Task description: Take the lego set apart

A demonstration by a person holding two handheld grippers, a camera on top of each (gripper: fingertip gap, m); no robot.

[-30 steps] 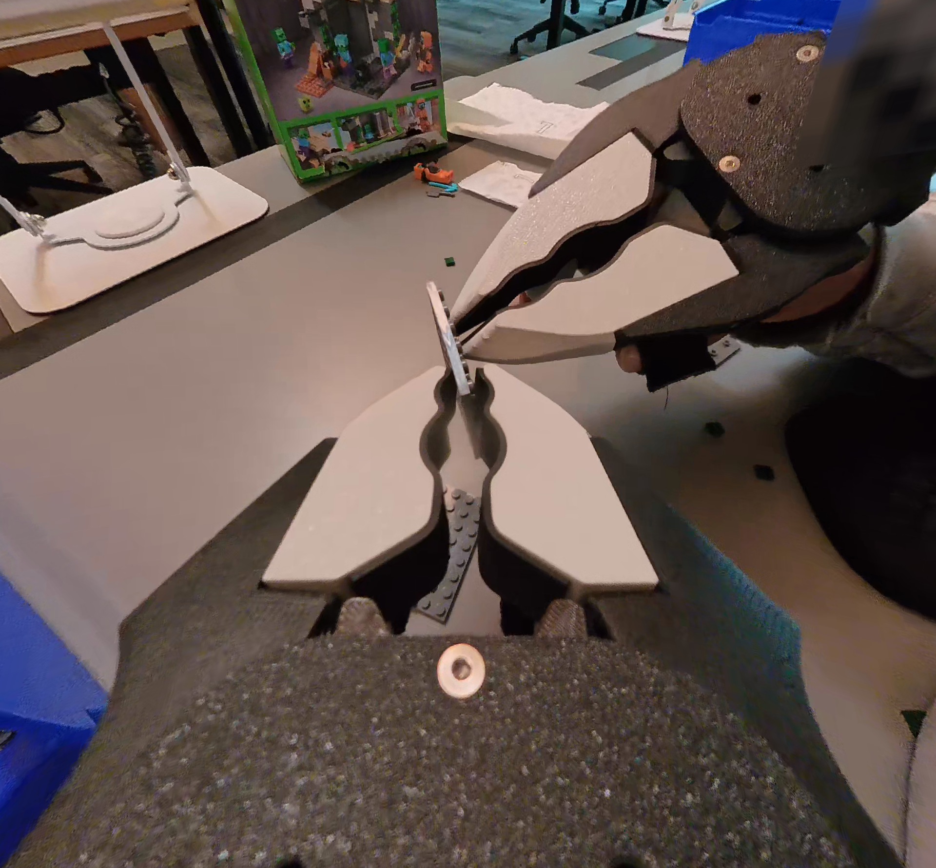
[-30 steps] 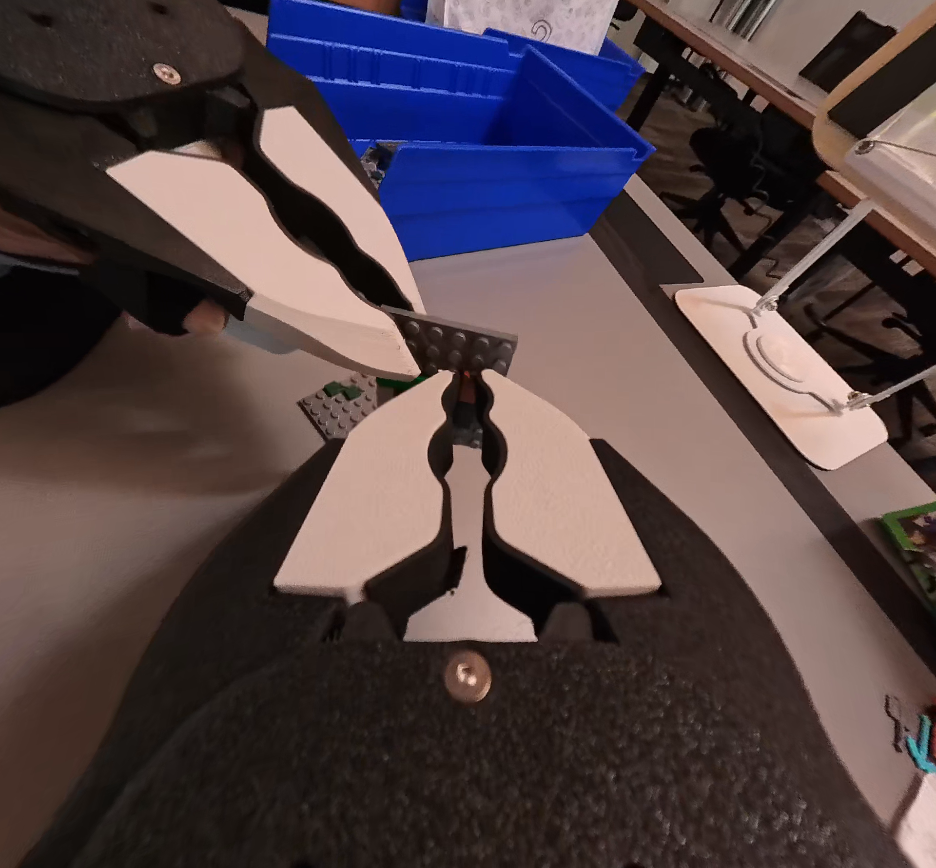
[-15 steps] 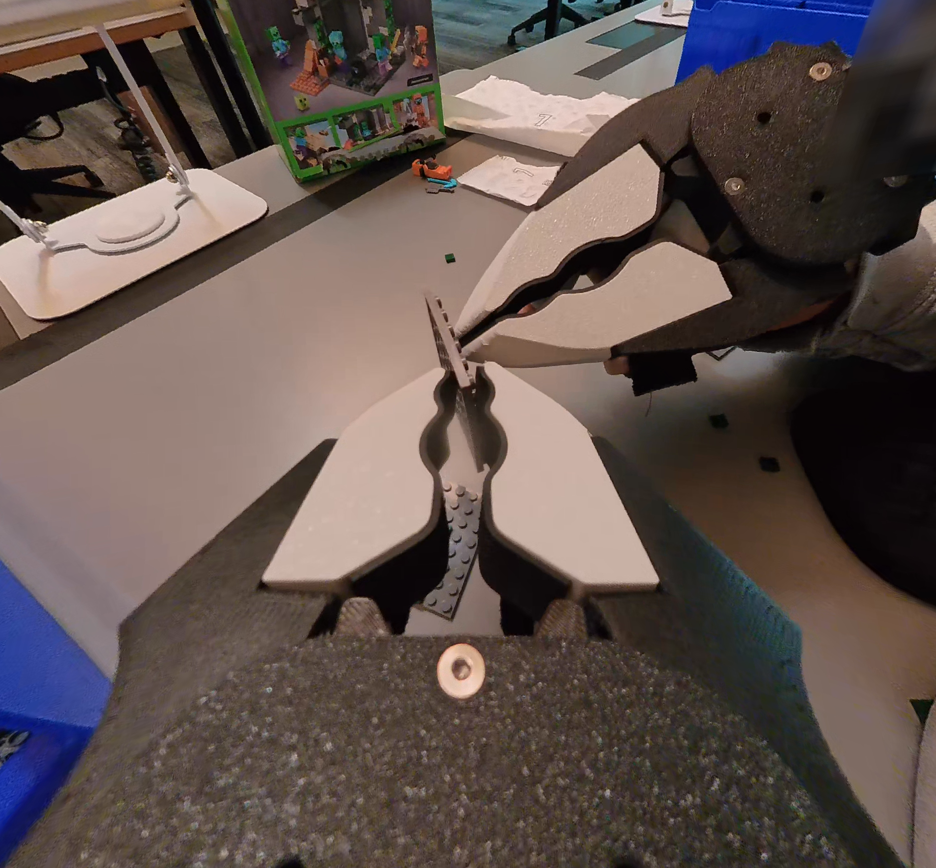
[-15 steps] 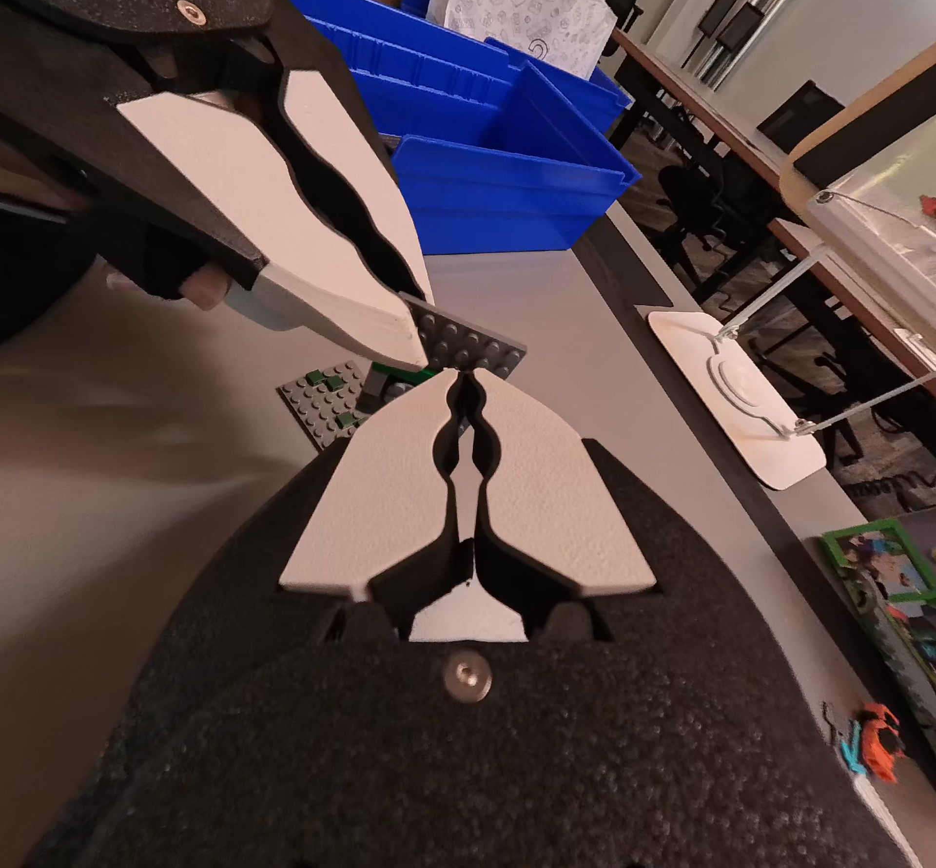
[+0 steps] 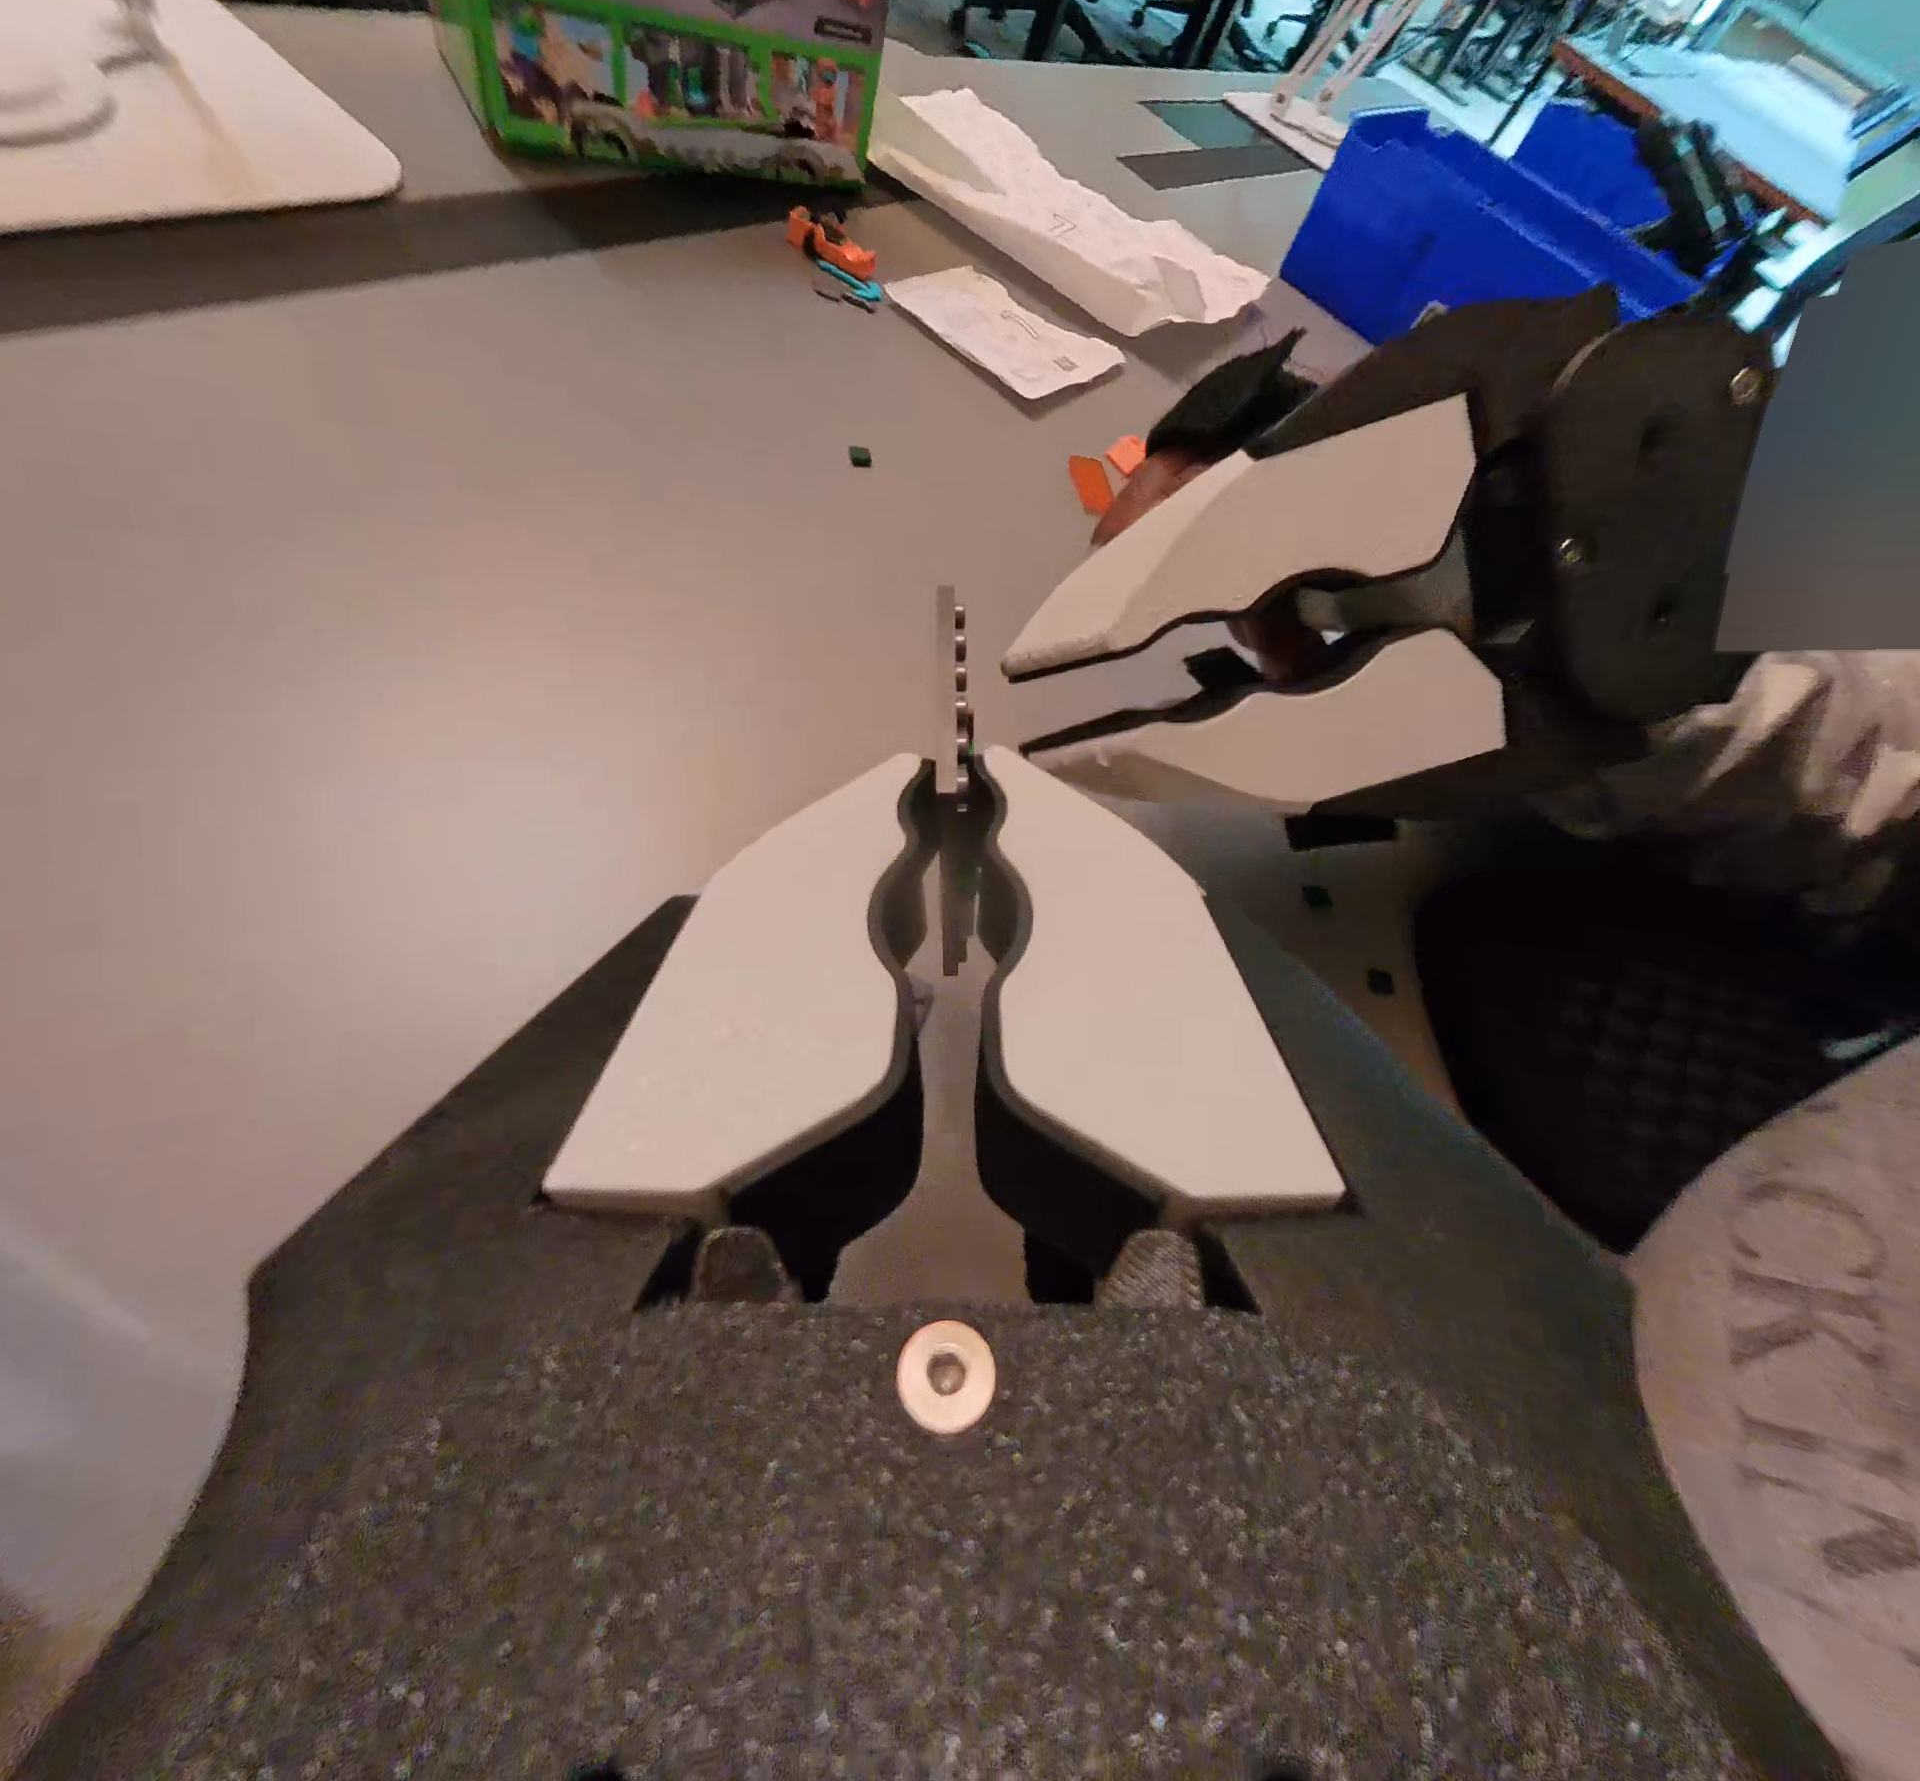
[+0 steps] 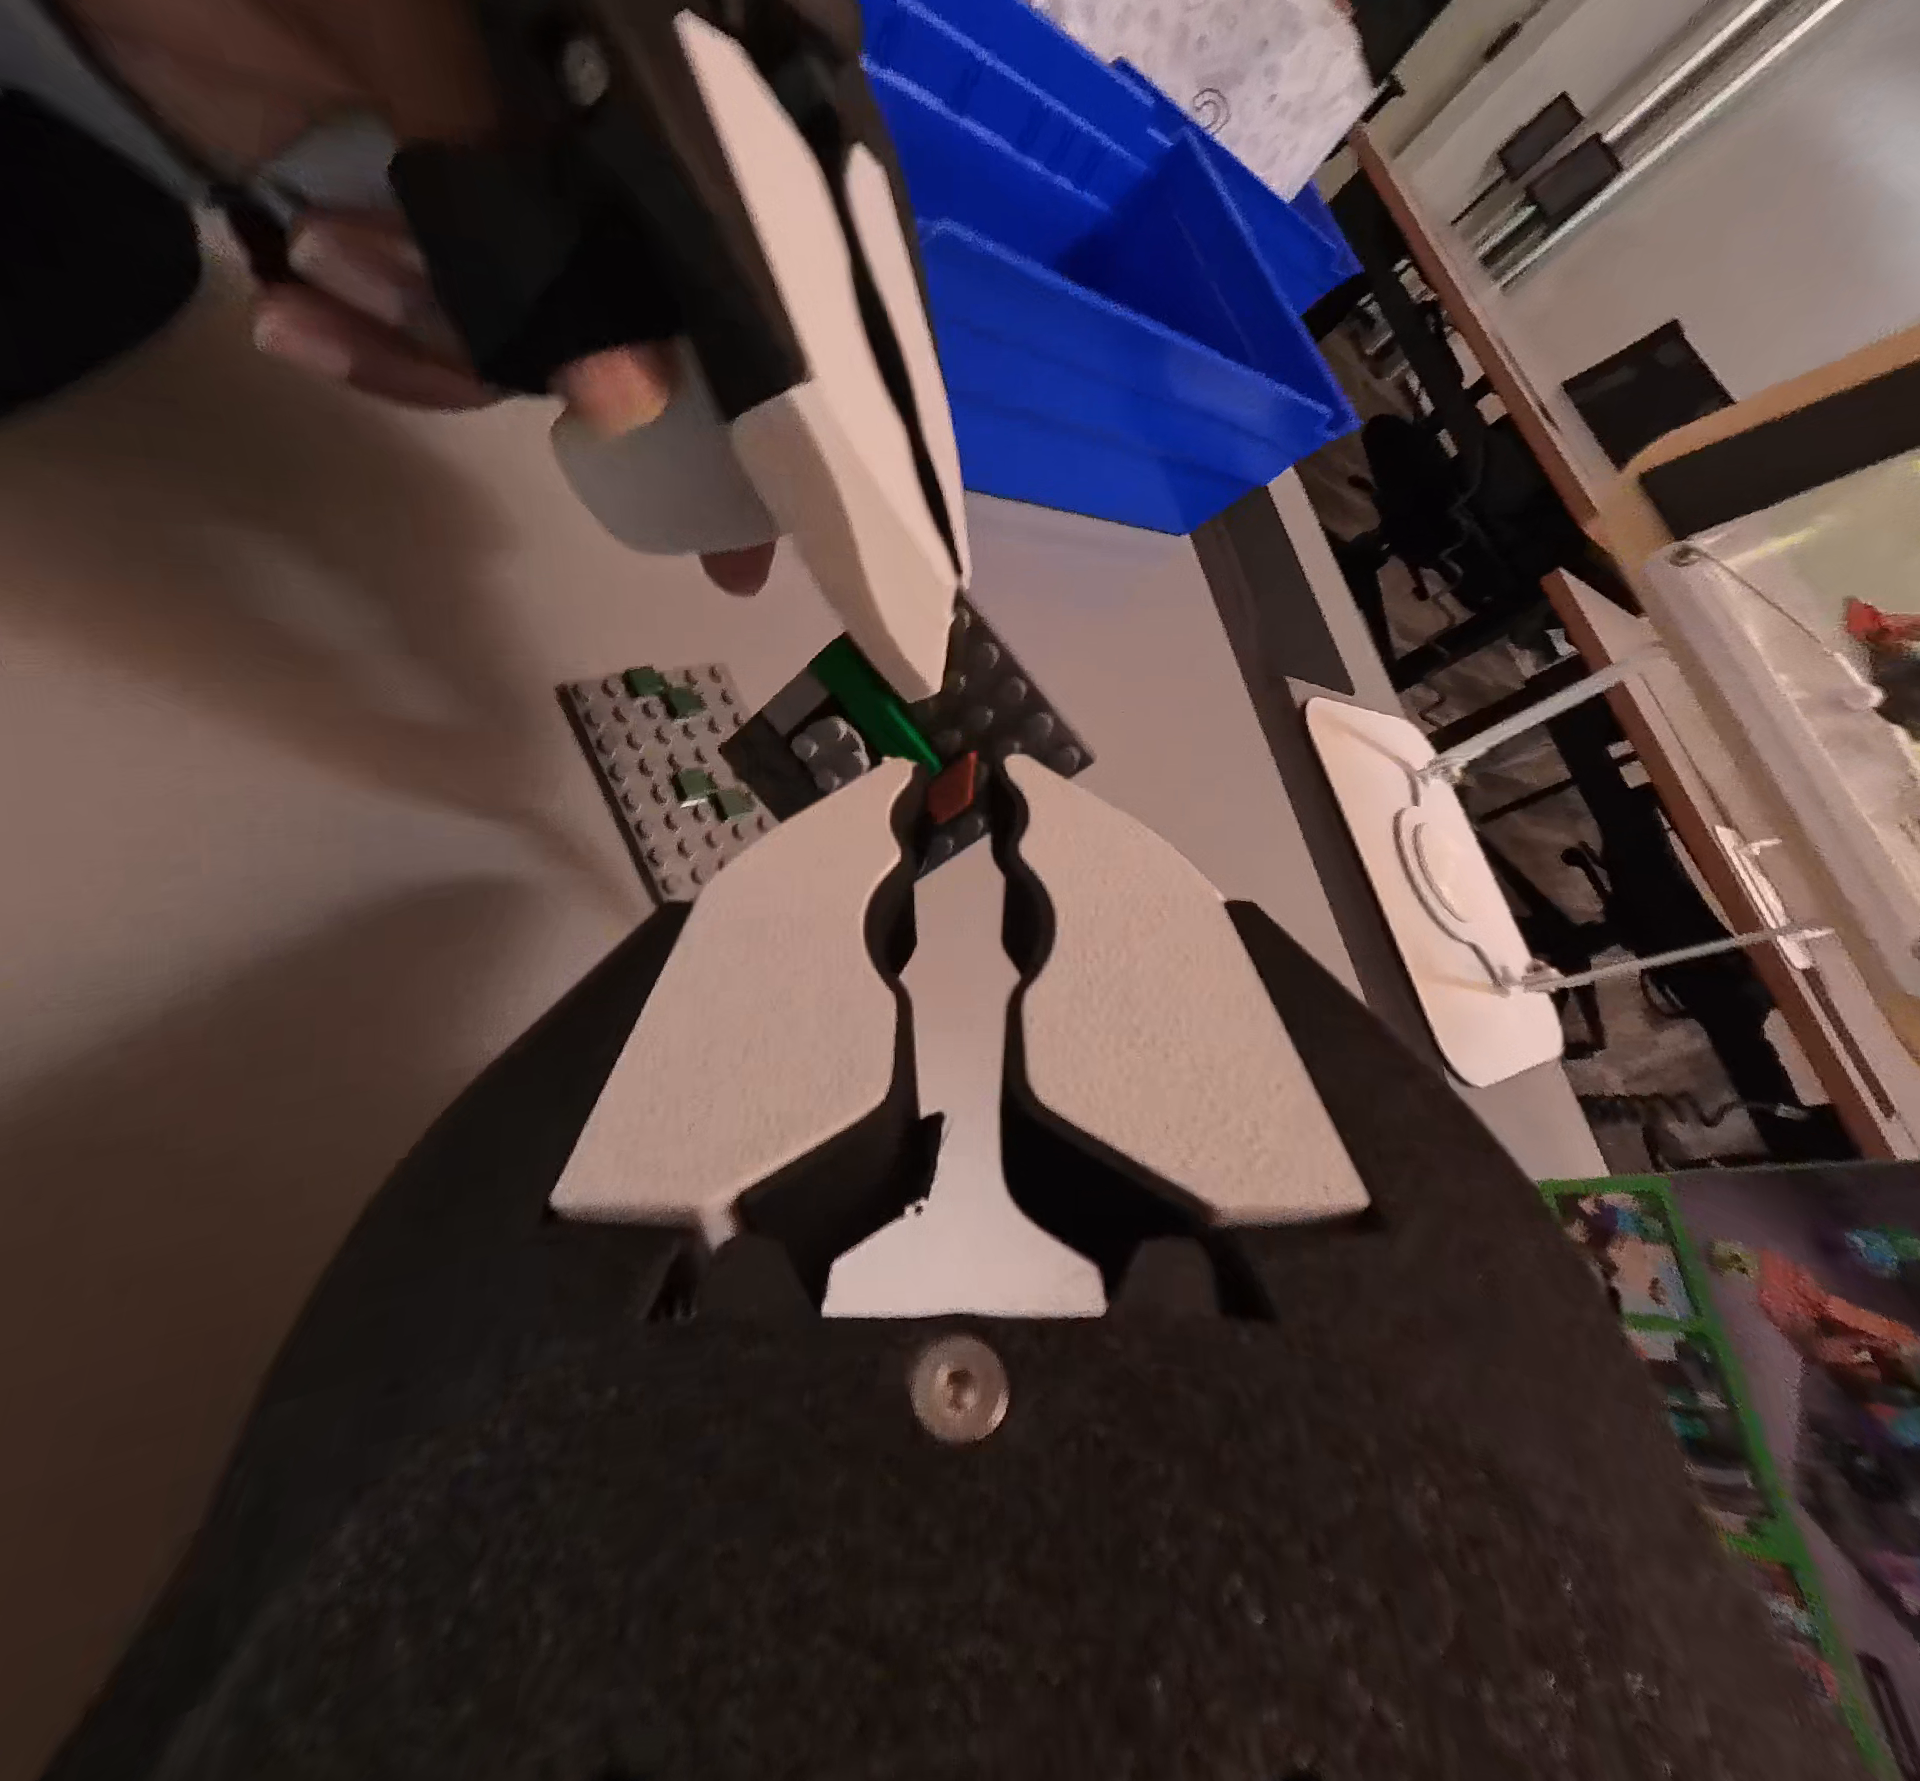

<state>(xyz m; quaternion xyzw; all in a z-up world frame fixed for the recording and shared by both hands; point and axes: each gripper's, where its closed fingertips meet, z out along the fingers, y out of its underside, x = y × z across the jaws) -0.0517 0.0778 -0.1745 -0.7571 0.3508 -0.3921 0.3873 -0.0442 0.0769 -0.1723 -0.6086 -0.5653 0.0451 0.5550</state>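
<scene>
The left tongs (image 5: 951,775) are closed on a dark grey lego plate (image 5: 948,682), held upright on edge above the grey surface (image 5: 416,588). Just right of it, the right tongs (image 5: 1013,708) stand slightly parted, tips near the plate's studs, gripping nothing.

I note the right gripper (image 5: 1023,708) now parted and clear of the dark grey plate (image 5: 948,692).

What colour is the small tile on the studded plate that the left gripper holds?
Reddish-brown, on the dark grey studded plate in the left gripper; the right wrist view shows it best.
</scene>
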